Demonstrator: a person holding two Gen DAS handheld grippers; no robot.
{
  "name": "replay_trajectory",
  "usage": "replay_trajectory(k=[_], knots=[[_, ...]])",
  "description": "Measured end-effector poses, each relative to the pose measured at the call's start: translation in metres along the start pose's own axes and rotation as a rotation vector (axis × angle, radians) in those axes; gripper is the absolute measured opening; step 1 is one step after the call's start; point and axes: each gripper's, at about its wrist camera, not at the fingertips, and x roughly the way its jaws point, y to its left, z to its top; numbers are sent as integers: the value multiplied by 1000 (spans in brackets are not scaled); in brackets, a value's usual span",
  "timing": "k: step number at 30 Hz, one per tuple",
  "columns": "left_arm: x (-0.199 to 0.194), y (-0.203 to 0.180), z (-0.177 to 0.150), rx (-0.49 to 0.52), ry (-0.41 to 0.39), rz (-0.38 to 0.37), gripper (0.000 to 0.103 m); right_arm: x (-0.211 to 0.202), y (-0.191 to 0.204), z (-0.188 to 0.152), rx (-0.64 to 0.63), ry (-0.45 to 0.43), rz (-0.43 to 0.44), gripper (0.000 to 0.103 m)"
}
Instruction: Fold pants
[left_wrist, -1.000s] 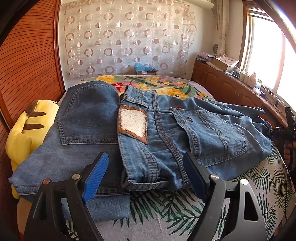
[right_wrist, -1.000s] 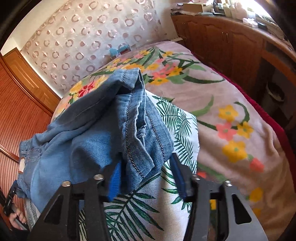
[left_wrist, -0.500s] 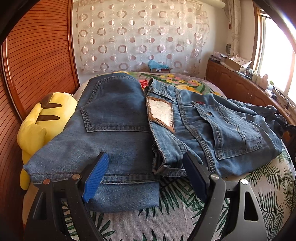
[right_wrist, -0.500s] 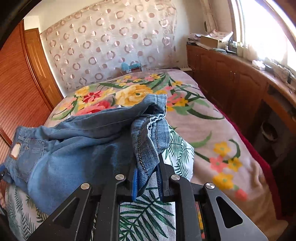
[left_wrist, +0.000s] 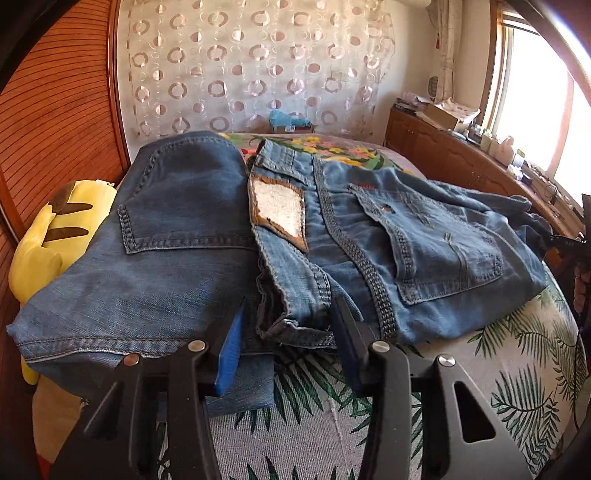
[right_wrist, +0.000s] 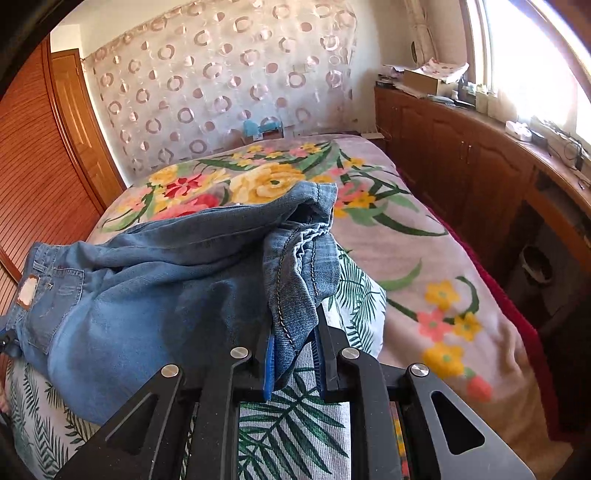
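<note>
Blue jeans (left_wrist: 424, 251) with a brown-edged waist patch lie on the bed over a leaf-print cloth (left_wrist: 480, 369). My left gripper (left_wrist: 288, 343) has its jaws partly closed around the bunched waistband corner (left_wrist: 291, 317); the blue pads stand just either side of it. My right gripper (right_wrist: 293, 356) is shut on the jeans' leg hem (right_wrist: 299, 280) and holds it a little above the cloth. The jeans also show in the right wrist view (right_wrist: 147, 288), stretching left toward the waist.
A second, darker folded pair of jeans (left_wrist: 155, 258) lies left of the waistband. A yellow plush toy (left_wrist: 55, 236) sits against the wooden wall panel. A floral blanket (right_wrist: 424, 266) covers the bed. Wooden cabinets (right_wrist: 480, 173) run along the right side under the window.
My left gripper's jaws have narrowed around the waistband corner. My right gripper closed on the leg hem and raised it slightly.
</note>
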Motion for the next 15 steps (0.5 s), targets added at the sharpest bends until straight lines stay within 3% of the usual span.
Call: replay_trajectory(k=[3,9,15], knots=[[0,-2,2,13,1,1,46,0,1,1,-2,2,2,17],[-13,-13,7,49,-51,7,12,-8,0,3,-14,-29,11,15],[-41,-11,15,36,-121,4,10,-23,2,4,-31,-75,8,14]])
